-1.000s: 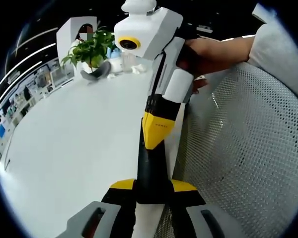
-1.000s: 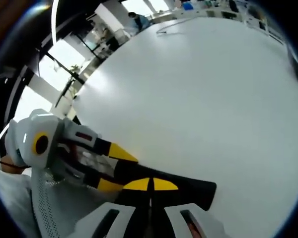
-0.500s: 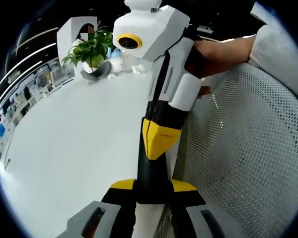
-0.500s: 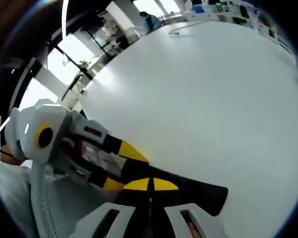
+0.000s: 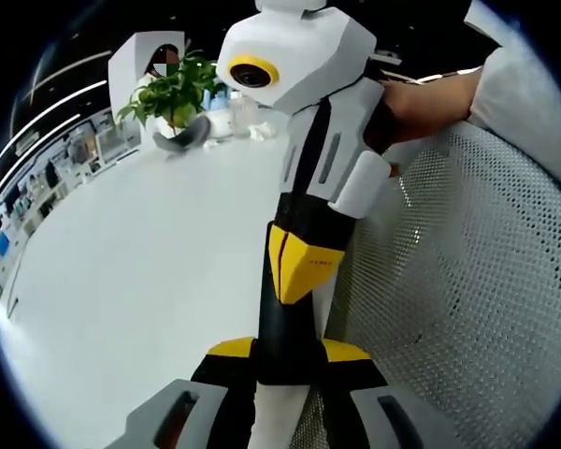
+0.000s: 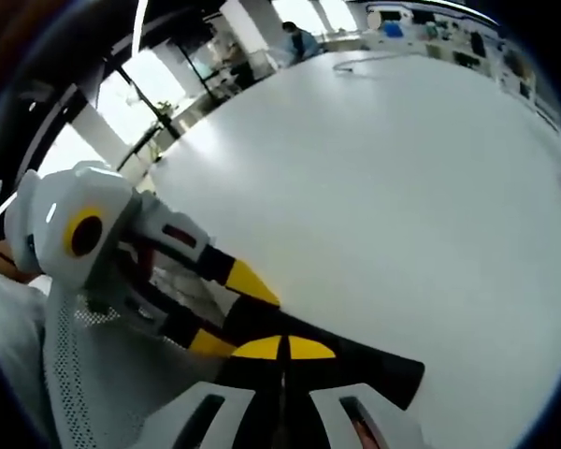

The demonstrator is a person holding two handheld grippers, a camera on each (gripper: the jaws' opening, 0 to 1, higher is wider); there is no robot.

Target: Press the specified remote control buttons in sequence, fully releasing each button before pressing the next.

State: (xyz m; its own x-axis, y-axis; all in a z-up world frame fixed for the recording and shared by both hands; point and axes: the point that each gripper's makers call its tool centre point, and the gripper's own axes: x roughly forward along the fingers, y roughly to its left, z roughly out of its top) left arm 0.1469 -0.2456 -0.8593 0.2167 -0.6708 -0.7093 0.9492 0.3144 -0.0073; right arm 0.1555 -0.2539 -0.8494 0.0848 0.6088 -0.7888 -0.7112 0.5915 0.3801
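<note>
A long black remote control [image 5: 282,329] sits clamped between the yellow-tipped jaws of my left gripper [image 5: 287,349], which is shut on its near end. My right gripper [image 5: 293,292] comes down from above in the left gripper view, shut, with its yellow tips lying on the remote's upper face. In the right gripper view my right gripper [image 6: 282,348] shows its yellow tips closed together over the black remote [image 6: 365,363]. The left gripper [image 6: 229,313] grips that remote from the left. The remote's buttons are hidden.
A wide white table [image 5: 140,253] lies under the remote. A white mesh surface [image 5: 467,281] stands close on the right of the left gripper view. A potted plant [image 5: 173,94] stands at the table's far end. A hand [image 5: 416,94] holds the right gripper.
In the left gripper view the right gripper has come closer and its yellow tips have slid down along the remote. The left gripper's hold is unchanged.
</note>
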